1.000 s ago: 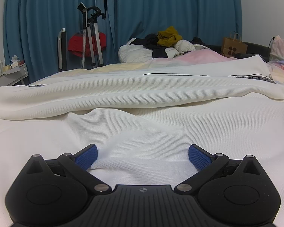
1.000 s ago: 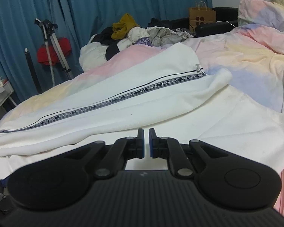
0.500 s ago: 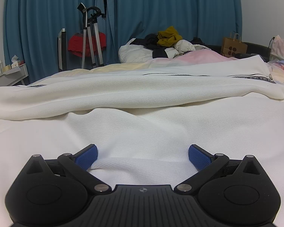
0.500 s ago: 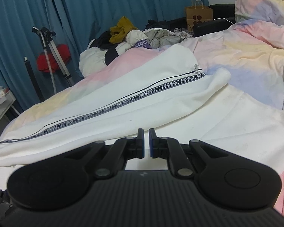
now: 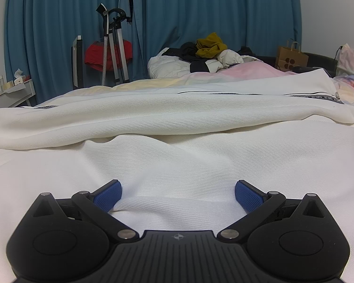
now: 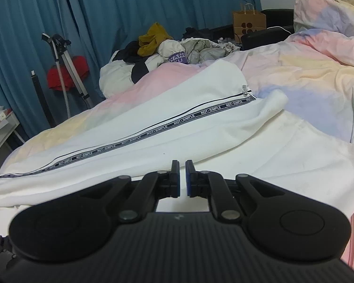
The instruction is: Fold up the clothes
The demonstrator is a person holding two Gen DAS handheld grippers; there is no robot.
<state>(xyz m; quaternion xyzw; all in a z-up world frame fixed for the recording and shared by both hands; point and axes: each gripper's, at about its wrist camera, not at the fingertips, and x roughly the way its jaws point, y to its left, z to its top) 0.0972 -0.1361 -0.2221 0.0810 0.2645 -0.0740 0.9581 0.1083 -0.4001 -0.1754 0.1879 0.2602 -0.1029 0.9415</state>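
Your left gripper [image 5: 177, 194] has its jaws wide open, straddling a near ridge of the white garment [image 5: 177, 155]; your right gripper [image 6: 182, 179] is closed on nothing. The garment sprawls across the bed [image 6: 306, 75]. It looks soft, light and floppy, so take hold at a hem or corner.

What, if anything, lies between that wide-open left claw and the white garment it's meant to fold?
Nothing visible. The left gripper stands open right over the white garment, whose knit fabric bulges between its blue pads. No other object sits on that stretch of cloth.
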